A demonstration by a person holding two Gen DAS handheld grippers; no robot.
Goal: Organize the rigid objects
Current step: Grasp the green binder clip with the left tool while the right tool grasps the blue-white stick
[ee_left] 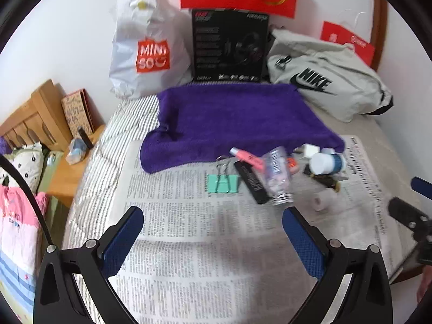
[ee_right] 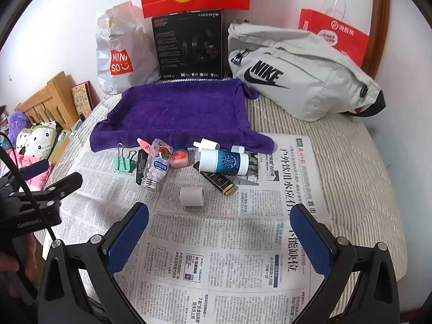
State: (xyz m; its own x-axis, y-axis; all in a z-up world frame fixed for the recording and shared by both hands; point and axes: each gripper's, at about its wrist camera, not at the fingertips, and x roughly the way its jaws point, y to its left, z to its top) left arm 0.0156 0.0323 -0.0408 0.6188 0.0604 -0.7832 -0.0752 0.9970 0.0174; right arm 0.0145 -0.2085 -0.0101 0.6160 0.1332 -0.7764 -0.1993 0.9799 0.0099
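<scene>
A: While both tongs hung over the newspaper, how did they stand?

B: Left gripper: jaws apart, empty. Right gripper: jaws apart, empty.

A: Items ahead?

B: Grey roll, just beyond the right gripper's tips. Further off, near the purple towel: green binder clip, pill bottle, white-and-blue bottle.
</scene>
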